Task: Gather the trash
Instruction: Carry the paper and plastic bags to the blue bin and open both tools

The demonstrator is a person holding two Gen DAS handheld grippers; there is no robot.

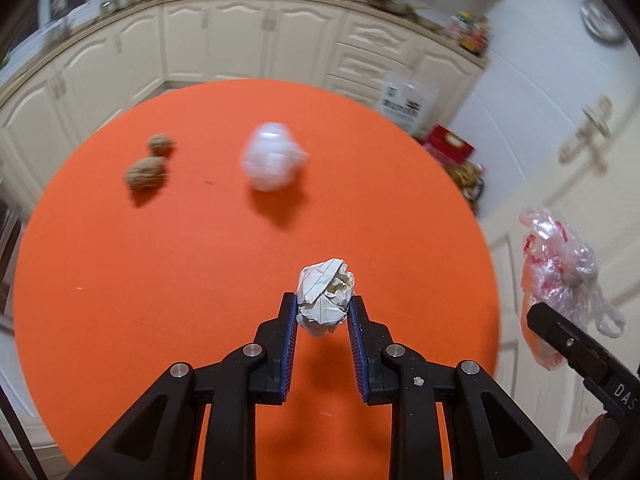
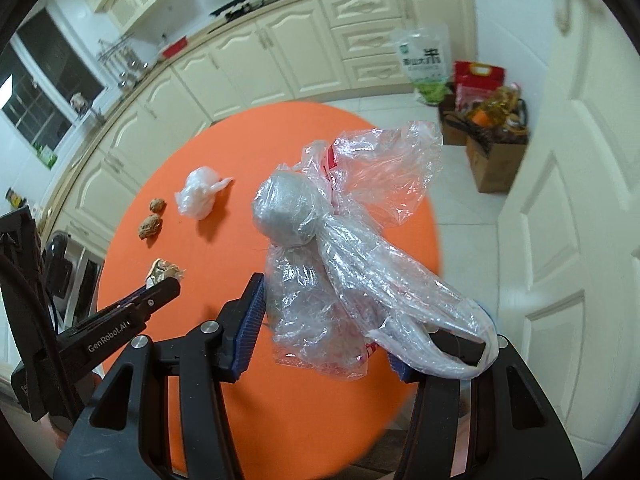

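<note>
My left gripper (image 1: 323,310) is shut on a crumpled paper ball (image 1: 326,298) and holds it above the round orange table (image 1: 160,280). Two walnuts (image 1: 148,170) and a crumpled white plastic wad (image 1: 272,162) lie on the far part of the table. My right gripper (image 2: 324,320) holds a clear plastic bag (image 2: 352,248) with a grey ball inside; its fingers stand wide apart with the bag draped between them and over the right finger. The bag also shows in the left wrist view (image 1: 556,280), off the table's right edge. The left gripper with the paper ball (image 2: 164,272) shows at left in the right wrist view.
Cream kitchen cabinets (image 1: 240,36) run behind the table. A white door (image 2: 580,200) stands at right. A rice bag (image 2: 424,64), a red box and cardboard boxes (image 2: 496,152) sit on the tiled floor past the table.
</note>
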